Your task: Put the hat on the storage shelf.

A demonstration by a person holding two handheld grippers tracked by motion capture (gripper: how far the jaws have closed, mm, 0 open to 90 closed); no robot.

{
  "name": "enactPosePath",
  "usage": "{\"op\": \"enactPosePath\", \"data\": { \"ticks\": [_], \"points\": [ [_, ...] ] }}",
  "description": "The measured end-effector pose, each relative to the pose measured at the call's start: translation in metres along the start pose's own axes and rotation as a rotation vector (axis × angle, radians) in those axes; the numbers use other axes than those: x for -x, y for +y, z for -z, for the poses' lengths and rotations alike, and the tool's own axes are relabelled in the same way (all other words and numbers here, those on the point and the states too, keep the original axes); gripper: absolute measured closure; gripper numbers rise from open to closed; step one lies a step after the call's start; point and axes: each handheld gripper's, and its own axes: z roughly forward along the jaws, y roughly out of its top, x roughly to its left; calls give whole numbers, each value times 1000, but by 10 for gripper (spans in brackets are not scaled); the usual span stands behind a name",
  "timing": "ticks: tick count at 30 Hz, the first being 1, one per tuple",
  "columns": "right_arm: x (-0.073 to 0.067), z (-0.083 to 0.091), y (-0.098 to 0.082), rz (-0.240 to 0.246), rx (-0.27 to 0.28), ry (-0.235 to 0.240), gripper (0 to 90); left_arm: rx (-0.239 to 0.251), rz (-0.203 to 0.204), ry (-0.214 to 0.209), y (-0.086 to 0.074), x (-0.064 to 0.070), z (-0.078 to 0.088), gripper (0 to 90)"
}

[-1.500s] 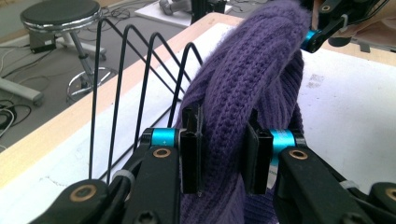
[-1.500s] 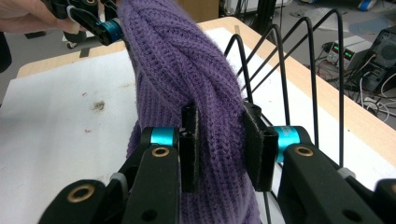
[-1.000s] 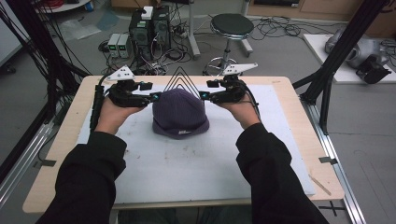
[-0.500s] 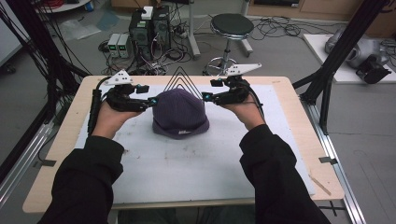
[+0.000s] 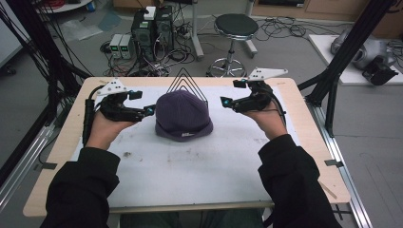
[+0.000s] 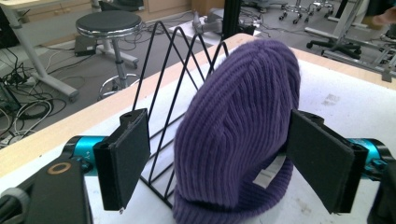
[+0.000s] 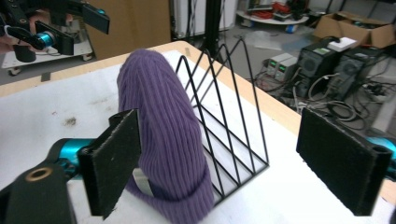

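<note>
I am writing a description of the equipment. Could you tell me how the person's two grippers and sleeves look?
Each gripper, left and right, has a black body, teal collars near the jaws and a grey three-cornered plate on top. The pads are flat, black, rectangular and foam-like. A black cable trails from the left gripper. The person wears black long sleeves.

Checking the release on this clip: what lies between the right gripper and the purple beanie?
Only bare white mat lies between the right gripper, jaws open, and the purple beanie, as the high view shows.
</note>
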Motion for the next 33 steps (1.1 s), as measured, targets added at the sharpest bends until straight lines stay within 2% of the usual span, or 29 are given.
{"op": "enactPosePath", "data": {
  "ticks": [4,5,6,8,9,10,16,26,33],
  "points": [
    [1,19,-10,-13,15,-34,121,24,-7,19,-2,3,9,214],
    [1,19,-10,-13,15,-34,121,27,-7,17,-3,3,11,214],
    [0,29,-15,-31,28,-46,120,30,-3,17,-4,4,14,209],
    [0,38,-21,-41,42,-59,117,36,2,12,-6,5,18,193],
    [0,38,-21,-41,42,-59,117,38,3,9,-7,5,21,193],
    [0,45,-26,-61,48,-68,114,42,5,11,-9,6,23,180],
    [-4,62,-42,-79,84,-82,114,62,3,7,-23,10,35,171],
    [-2,75,-64,-97,108,-107,108,95,20,11,-38,10,45,164],
    [2,76,-83,-116,111,-105,108,84,-9,26,-46,11,45,163]
  ]
}}
